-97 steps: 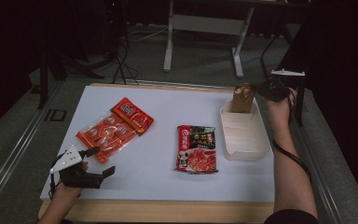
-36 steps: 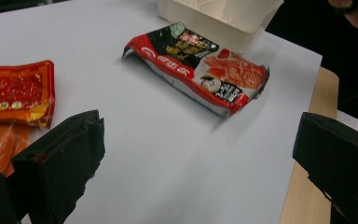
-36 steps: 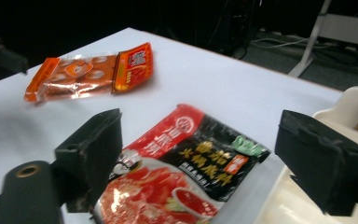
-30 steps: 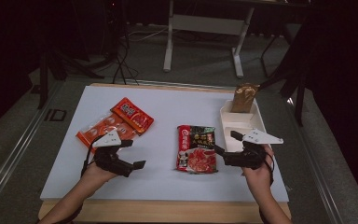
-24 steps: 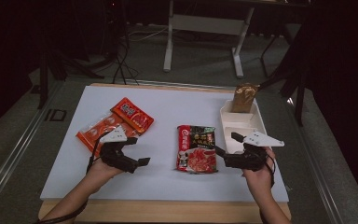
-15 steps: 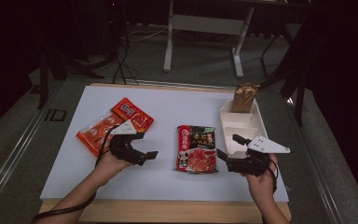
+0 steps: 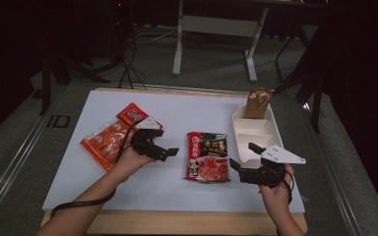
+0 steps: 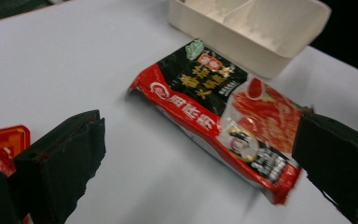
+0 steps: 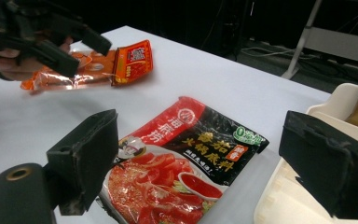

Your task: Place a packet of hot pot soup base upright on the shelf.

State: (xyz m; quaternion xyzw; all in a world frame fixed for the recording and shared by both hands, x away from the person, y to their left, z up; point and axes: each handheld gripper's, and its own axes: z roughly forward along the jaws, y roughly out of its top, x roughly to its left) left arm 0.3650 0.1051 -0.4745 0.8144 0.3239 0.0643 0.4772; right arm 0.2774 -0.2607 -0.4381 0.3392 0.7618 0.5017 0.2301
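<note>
Right now both grippers close in on the red-and-black sauce packet (image 7: 207, 156), which lies flat mid-table, just left of the white tray (image 7: 256, 137). Left gripper (image 7: 163, 151) hovers beside its left edge, jaws spread wide and empty; right gripper (image 7: 243, 158) sits near its lower right corner, jaws also wide, nothing held. Looks like the approach step of a pick. Next move likely calls for lowering one gripper's jaws astride a packet edge and pinching. Orange packets (image 7: 112, 138) lie behind the left hand (image 7: 134, 160), a brown pouch (image 7: 257, 103) stands in the tray's far end.

Sauce packet (image 7: 207, 156) between two grippers
</note>
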